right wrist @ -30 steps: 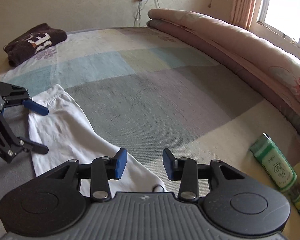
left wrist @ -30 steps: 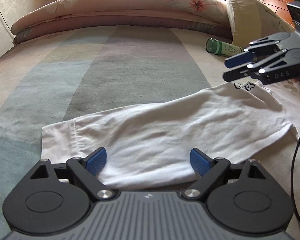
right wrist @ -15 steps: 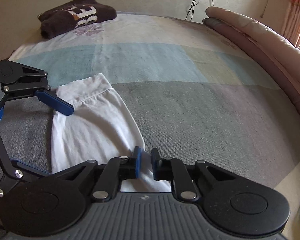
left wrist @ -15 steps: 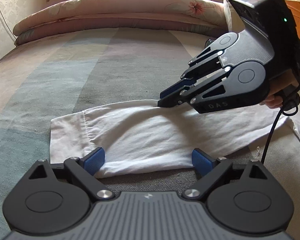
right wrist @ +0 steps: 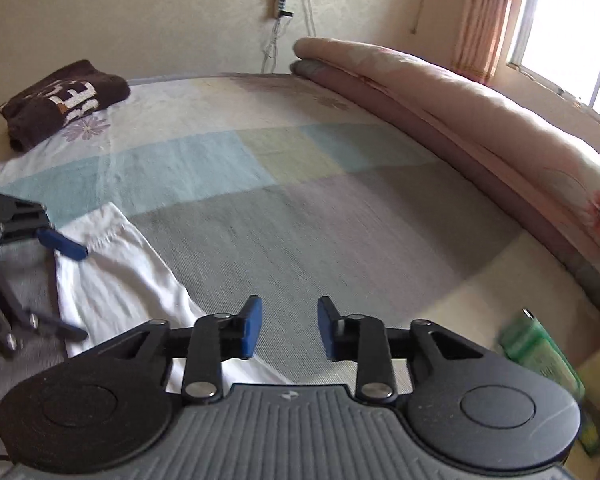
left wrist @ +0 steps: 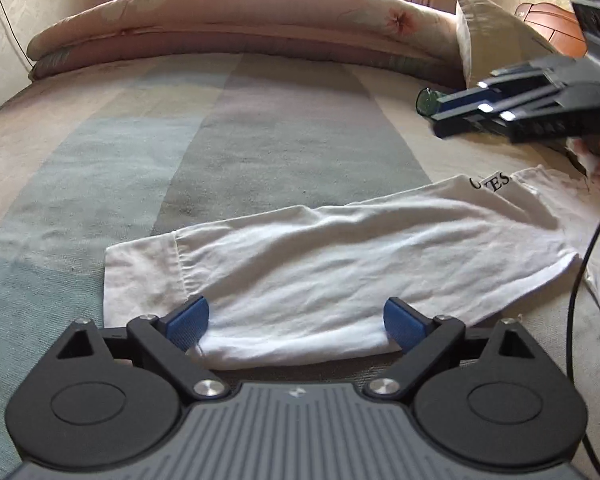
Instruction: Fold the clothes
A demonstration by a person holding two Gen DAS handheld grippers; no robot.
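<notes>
Already the white cotton shirt (left wrist: 340, 264) lies folded lengthwise on the bed (left wrist: 260, 128); crosswise folds remain. Left claw (left wrist: 296, 316) gapes empty over its hem, while right claw (right wrist: 286, 328) is opening, holding nothing.

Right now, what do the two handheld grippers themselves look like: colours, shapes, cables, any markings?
Both match. The left gripper has a grey ribbed body with a small pale logo, two round black discs, black linkage arms with silver pivot screws, and blue ribbed pads on the jaws. The right gripper is built the same way; in the left wrist view a black cable hangs from it. Lettering on its side is too blurred to read.
</notes>
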